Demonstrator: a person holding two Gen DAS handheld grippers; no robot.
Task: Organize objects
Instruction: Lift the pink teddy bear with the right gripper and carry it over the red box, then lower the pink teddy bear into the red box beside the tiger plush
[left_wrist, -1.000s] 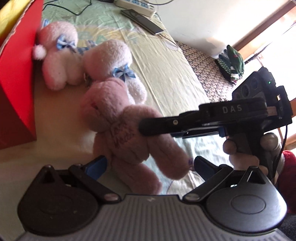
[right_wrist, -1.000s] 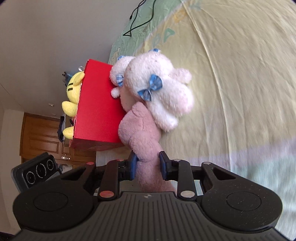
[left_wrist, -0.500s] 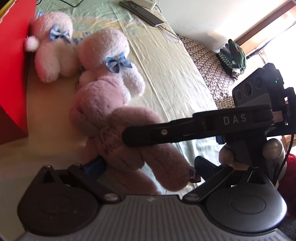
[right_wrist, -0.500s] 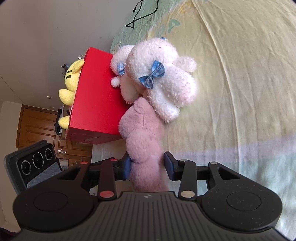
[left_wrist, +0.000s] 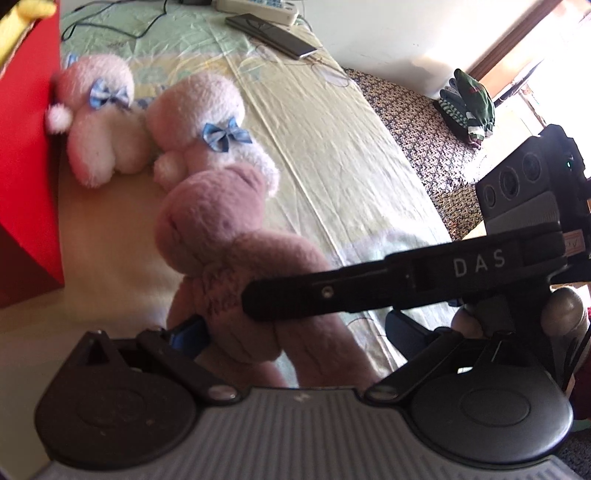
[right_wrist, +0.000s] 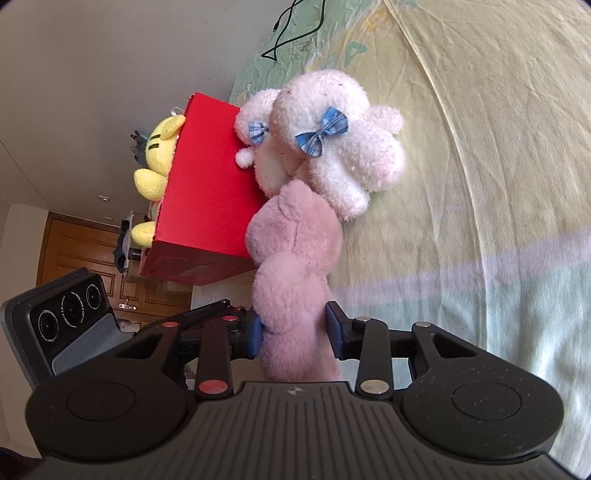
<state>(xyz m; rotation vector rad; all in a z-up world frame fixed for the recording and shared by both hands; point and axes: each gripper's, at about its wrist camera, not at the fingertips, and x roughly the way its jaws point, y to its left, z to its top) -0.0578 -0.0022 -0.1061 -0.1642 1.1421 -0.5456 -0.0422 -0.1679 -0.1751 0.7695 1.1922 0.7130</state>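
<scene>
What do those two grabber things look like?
Both are black plastic. The left gripper has a grey ribbed body with round discs and blue finger pads. The right gripper looks the same, with red and silver screws, white "DAS" lettering on its side, and a three-lens camera block.

Strong daylight floods in from the window (left_wrist: 554, 55) at the upper right of the left wrist view, blown out to white glare, and leaves the bed (left_wrist: 332, 155) brightly lit with a soft shadow below the red box (left_wrist: 26, 166). The pink bear (left_wrist: 221, 236) near that box is smeared by motion blur. Both fisheye views bend the bed's edges and go dark in the corners; the right wrist view is sharper, with the bear (right_wrist: 291, 258) evenly lit.
</scene>
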